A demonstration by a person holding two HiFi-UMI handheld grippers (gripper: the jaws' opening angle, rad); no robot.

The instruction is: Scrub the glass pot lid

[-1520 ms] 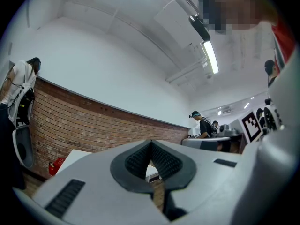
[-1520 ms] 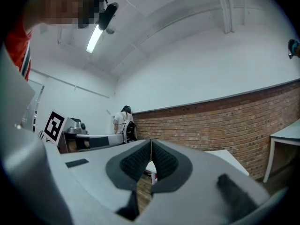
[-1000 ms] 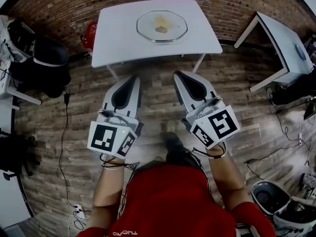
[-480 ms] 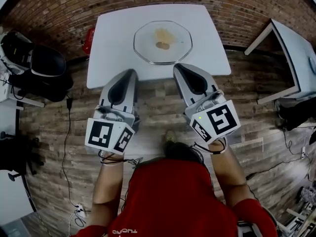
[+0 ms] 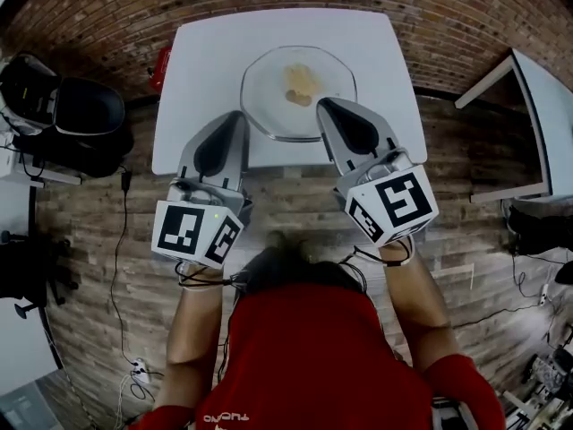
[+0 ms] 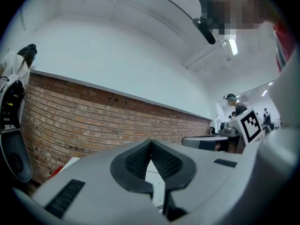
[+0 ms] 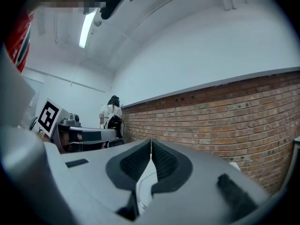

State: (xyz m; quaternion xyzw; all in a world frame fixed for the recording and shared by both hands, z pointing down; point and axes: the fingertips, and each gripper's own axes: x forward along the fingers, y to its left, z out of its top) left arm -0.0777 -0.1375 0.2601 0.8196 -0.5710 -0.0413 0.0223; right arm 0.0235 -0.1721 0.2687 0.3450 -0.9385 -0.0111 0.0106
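- Lid [image 5: 269, 101] of clear glass lies flat on the white worktop [image 5: 206, 61], near the middle and a little toward the front edge.
- A small brownish thing [image 5: 300, 83] shows at the middle of the lid; I cannot tell what it is.
- The left gripper [image 5: 235, 120] is held over the front part of the worktop, with its tip just beside the near left rim of the lid.
- In the left gripper view the jaws of the left gripper [image 6: 151, 142] are pressed together and nothing stands between them.
- The right gripper [image 5: 324, 106] points at the near right rim of the lid, and in the head view its tip overlaps this rim. Whether it touches the glass, I cannot tell.
- In the right gripper view the jaws of the right gripper [image 7: 151, 142] are also closed on nothing.
- Both gripper views look past the jaws at a brick wall [image 7: 225, 111].
- The floor [image 5: 295, 195] under the worktop is of wood planks.
- The person wears a red shirt [image 5: 304, 356], and both forearms are bare.
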